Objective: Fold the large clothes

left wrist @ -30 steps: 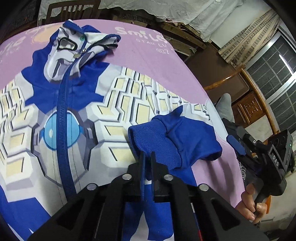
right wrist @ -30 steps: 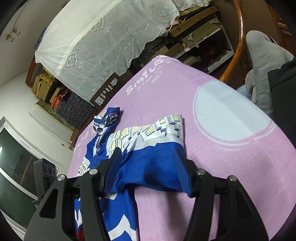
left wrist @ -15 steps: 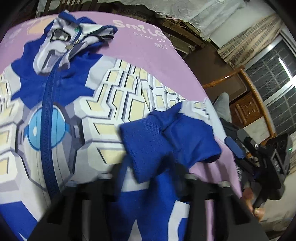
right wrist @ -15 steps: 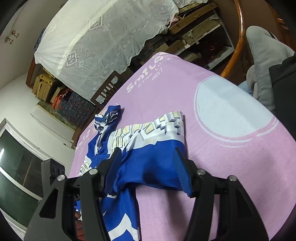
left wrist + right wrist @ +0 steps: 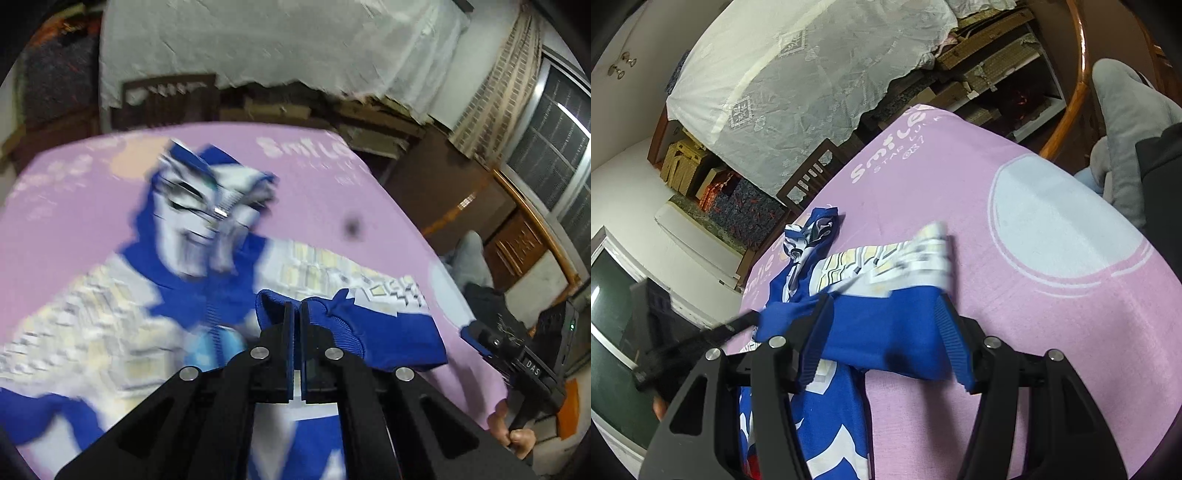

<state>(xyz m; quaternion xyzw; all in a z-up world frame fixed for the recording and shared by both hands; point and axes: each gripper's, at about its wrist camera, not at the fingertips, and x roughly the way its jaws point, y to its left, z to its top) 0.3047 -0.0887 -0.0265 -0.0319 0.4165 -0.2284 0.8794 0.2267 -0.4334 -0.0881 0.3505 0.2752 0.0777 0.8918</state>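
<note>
Left wrist view showed the left gripper [image 5: 294, 314], its fingers pressed together and clamped on the blue ribbed cuff [image 5: 275, 308] of a sleeve [image 5: 384, 332]. That sleeve belonged to a printed zip-up hoodie [image 5: 122, 314] spread face up on the pink-covered tabletop [image 5: 74, 221]. Right gripper [image 5: 886, 332] hung low over the same sleeve with its fingers apart, straddling the blue cloth without pinching it.

Done well, I judge, this step means carrying the cuff across the chest in one smooth arc, keeping the sleeve flat and untwisted, while the right gripper stays clear or steadies the shoulder fold.

The hoodie's long axis ran away from the person, with the hood [image 5: 207, 206] at the far end and the hem nearest; the zipper [image 5: 211, 314] followed that line.
</note>
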